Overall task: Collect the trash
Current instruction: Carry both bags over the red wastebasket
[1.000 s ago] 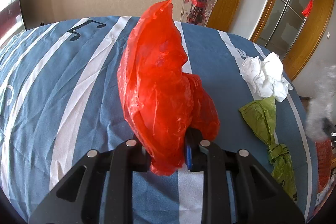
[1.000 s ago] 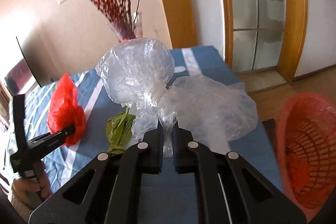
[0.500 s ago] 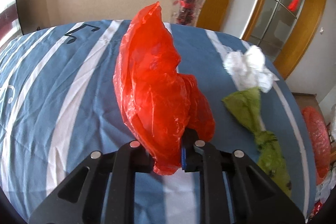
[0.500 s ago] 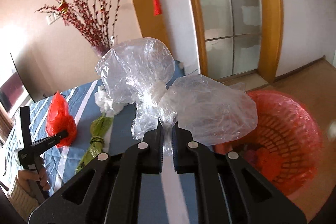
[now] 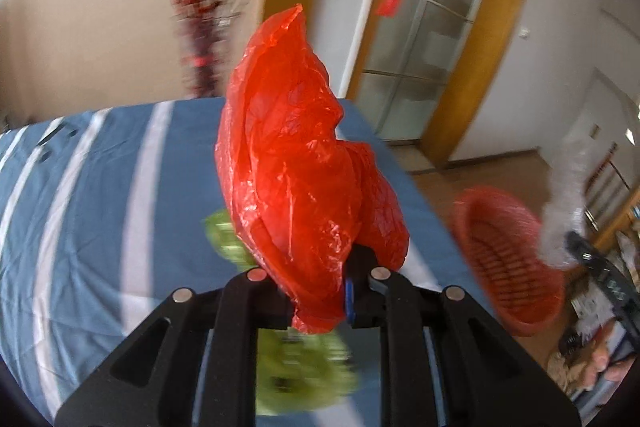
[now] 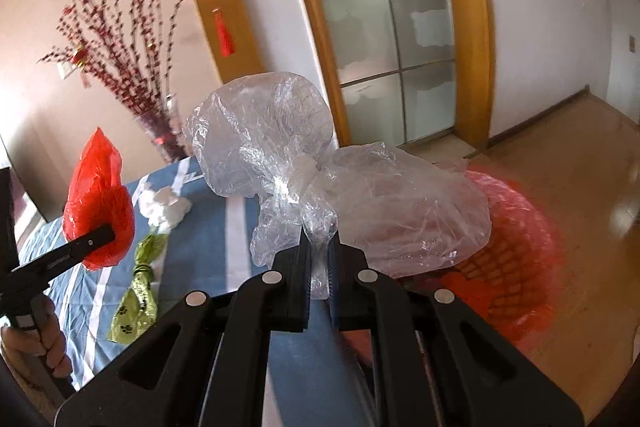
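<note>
Surface: blue striped tablecloth point(image 5: 100, 195), red basket point(image 6: 516, 267) at 3 o'clock.
Left gripper point(image 5: 320, 291): tilted downward, clamped on red bag point(image 5: 296, 179).
Right gripper point(image 6: 318, 267): tilted downward, clamped on clear bag point(image 6: 320, 163).

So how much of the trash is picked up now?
Nothing visibly done: whether the red basket on the floor holds trash is unclear. In hand: left gripper clamps a red bag, right gripper a clear bag. Left on the table: white paper wad, green bag.
</note>
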`<state>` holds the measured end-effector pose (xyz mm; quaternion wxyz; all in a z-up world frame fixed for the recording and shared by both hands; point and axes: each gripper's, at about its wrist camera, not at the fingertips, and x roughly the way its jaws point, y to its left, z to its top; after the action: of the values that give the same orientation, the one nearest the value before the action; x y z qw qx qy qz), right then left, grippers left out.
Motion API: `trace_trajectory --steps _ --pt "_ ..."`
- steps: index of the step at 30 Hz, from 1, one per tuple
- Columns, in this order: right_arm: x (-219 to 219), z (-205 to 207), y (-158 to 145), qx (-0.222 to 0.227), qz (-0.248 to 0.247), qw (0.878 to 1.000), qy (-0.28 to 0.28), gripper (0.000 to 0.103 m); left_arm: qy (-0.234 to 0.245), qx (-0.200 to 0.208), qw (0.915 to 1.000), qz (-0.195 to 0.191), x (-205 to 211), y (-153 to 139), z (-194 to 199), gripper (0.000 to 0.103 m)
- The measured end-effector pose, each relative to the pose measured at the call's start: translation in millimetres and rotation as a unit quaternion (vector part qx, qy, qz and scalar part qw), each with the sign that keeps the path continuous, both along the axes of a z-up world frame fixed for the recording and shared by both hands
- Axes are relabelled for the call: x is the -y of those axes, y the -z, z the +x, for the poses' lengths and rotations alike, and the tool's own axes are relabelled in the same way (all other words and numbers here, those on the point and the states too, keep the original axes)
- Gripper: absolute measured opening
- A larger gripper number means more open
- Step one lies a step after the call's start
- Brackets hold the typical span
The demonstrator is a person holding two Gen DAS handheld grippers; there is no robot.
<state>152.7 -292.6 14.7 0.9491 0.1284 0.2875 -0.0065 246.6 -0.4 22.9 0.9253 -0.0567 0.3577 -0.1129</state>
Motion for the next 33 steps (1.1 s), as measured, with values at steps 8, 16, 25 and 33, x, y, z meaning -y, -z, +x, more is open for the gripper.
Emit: trace_trajectory --steps 8,16,25,33 --pt "42 -16 3 0.002 0.012 0.999 0.047 0.008 0.098 -0.011 0.9950 -0.015 91 1 -9 0.018" --pt "77 -25 12 -0.003 0.032 0.996 0.085 0.008 0.161 -0.022 0.9866 -0.012 156 12 -14 0.018" --pt "99 -23 22 -0.007 0.055 0.993 0.104 0.008 0.194 -0.044 0.9798 -0.011 194 29 -12 0.018" --pt "113 -19 30 -0.011 0.072 0.991 0.114 0.009 0.211 -0.054 0.9759 -0.007 218 39 -11 0.019"
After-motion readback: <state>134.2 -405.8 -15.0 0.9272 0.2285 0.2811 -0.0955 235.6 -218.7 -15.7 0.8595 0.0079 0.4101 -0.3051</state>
